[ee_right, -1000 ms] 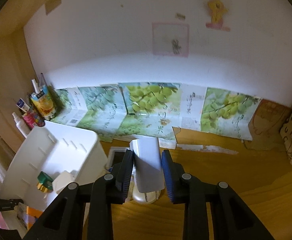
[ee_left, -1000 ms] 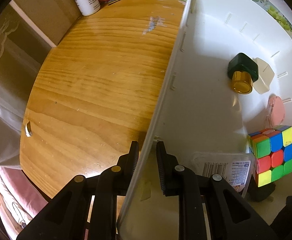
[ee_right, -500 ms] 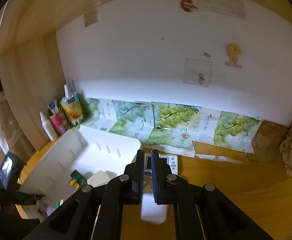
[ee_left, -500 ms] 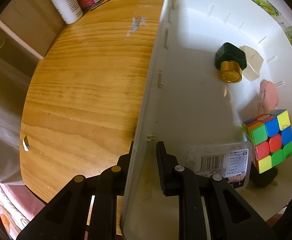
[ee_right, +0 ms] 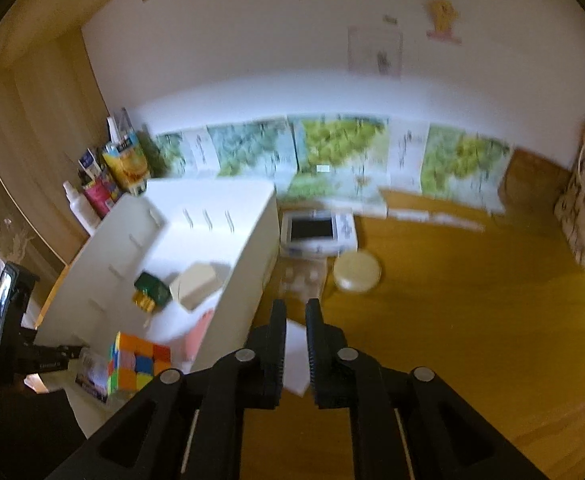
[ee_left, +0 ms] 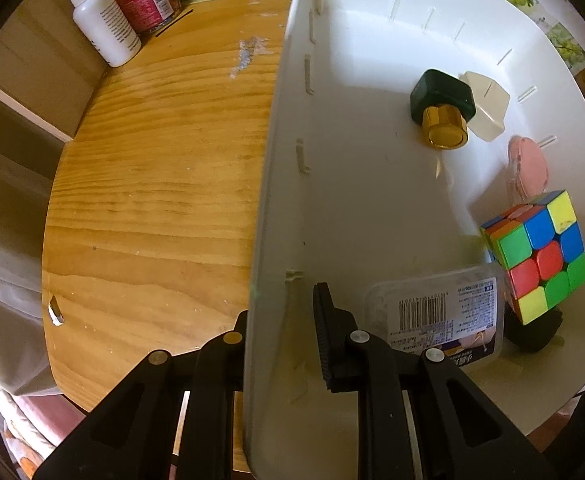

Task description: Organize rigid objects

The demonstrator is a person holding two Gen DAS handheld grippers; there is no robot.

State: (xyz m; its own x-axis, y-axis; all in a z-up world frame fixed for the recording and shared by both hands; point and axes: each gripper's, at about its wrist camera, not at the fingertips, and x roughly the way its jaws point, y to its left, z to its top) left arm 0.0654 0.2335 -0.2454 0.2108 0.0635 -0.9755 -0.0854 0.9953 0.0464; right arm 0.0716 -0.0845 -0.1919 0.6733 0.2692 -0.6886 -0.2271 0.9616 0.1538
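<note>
Left tongs (ee_left: 282,320): pinching the near wall of the white bin (ee_left: 372,168), one finger outside it and one inside; the grip is as it was a second ago, though the view has rolled a little, so the bottles at the far left corner of the worktop (ee_left: 152,184) now show more fully.
Right tongs (ee_right: 295,334): pressed together on a thin white piece (ee_right: 296,356) that sticks out below the fingers. A second ago they stood wider around a white block; now they are narrow.
White bin: stands at the worktop's left end, against the grape-print boards at the back edge.
Inside the bin: a colour cube (ee_left: 540,256) toward the near right, resting on a dark thing; a clear lidded box with a barcode label (ee_left: 436,316) just beside it; a pink disc (ee_left: 528,164) at the right wall; a dark green cap with a gold end (ee_left: 442,110) touching a cream piece (ee_left: 488,108) further back.
Outside the bin: a small white device with a dark screen (ee_right: 316,234) by the bin's far right corner, a round cream lid (ee_right: 357,271) near it, a clear blister pack (ee_right: 302,280) between them and the tongs.
Right view: blurred, and it has swung so that the bin fills more of its left side than before.
</note>
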